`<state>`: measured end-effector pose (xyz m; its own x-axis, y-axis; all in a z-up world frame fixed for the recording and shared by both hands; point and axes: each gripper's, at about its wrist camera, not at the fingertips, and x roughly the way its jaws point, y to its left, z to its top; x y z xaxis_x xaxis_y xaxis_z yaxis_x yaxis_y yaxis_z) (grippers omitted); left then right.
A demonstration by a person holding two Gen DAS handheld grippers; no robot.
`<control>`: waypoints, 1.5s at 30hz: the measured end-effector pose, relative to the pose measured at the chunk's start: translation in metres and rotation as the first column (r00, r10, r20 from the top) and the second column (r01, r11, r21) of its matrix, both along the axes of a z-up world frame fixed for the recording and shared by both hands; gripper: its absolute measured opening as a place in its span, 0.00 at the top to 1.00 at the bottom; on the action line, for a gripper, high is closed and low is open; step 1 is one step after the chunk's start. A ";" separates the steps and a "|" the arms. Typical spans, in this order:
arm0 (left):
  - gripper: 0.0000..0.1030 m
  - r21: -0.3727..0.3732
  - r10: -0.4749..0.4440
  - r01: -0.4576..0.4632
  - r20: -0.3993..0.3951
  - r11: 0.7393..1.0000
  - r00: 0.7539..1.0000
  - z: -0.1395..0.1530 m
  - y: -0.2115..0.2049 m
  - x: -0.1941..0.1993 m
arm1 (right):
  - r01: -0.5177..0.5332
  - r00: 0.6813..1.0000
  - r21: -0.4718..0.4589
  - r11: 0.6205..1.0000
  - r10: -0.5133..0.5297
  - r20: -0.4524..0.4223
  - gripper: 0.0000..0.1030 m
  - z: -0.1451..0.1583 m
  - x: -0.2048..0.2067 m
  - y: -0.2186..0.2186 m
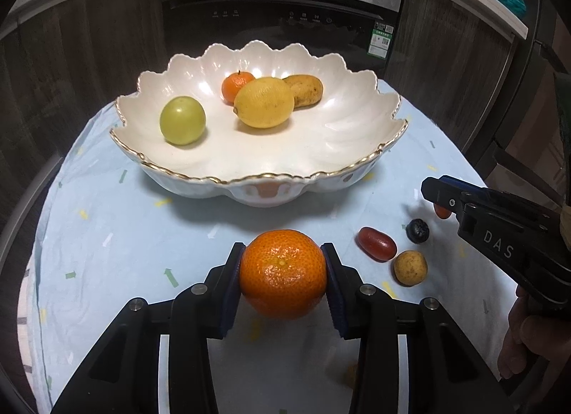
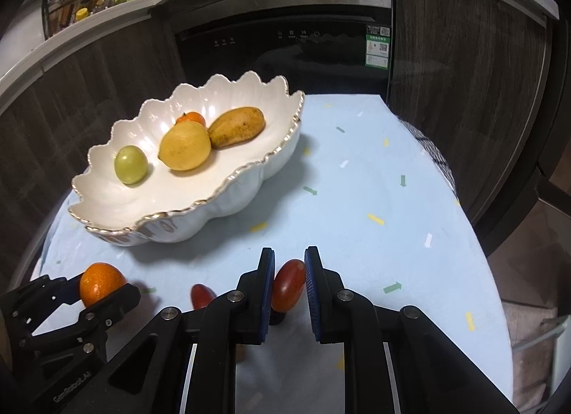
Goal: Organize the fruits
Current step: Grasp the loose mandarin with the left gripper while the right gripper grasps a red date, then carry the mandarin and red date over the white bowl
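My left gripper (image 1: pixel 283 249) is shut on an orange tangerine (image 1: pixel 283 273), held just above the light blue cloth; the same grip shows at the lower left of the right wrist view (image 2: pixel 101 287). My right gripper (image 2: pixel 289 260) is shut on a small red oblong fruit (image 2: pixel 288 285), lifted a little off the cloth. In the left wrist view it (image 1: pixel 436 201) hangs at the right. A white scalloped bowl (image 1: pixel 339 150) beyond holds a green fruit (image 1: pixel 182 121), a lemon (image 1: pixel 264 102), a small orange (image 1: pixel 236 85) and a brown oblong fruit (image 1: pixel 306 90).
Loose on the cloth at the right lie another red oblong fruit (image 1: pixel 377 244), a dark berry (image 1: pixel 417 231) and a small yellow-brown round fruit (image 1: pixel 410 267). The round table's edge (image 2: pixel 478 235) curves close on the right. A dark appliance front (image 2: pixel 285 46) stands behind the table.
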<state>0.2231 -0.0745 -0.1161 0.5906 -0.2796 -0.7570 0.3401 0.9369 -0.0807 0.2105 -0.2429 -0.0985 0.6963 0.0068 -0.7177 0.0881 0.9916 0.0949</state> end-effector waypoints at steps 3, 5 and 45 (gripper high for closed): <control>0.60 -0.004 0.003 -0.003 0.012 1.000 1.000 0.006 0.003 -0.004 | -0.008 1.000 -0.004 1.000 0.008 0.016 0.82 0.008 -0.004 0.003; 0.60 -0.005 0.005 -0.005 0.023 1.000 1.000 0.011 0.005 -0.006 | -0.010 1.000 -0.005 1.000 0.010 0.026 0.82 0.012 -0.006 0.004; 0.60 -0.029 0.060 -0.056 0.188 0.998 0.980 0.099 0.030 0.023 | -0.077 0.976 -0.031 0.997 0.082 0.202 0.82 0.104 0.015 0.039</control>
<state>0.2461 -0.0447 -0.0170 0.7378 -0.2571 -0.6241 0.2962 0.9542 -0.0429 0.2250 -0.2040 0.0056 0.8256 0.0533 -0.5618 -0.0100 0.9968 0.0799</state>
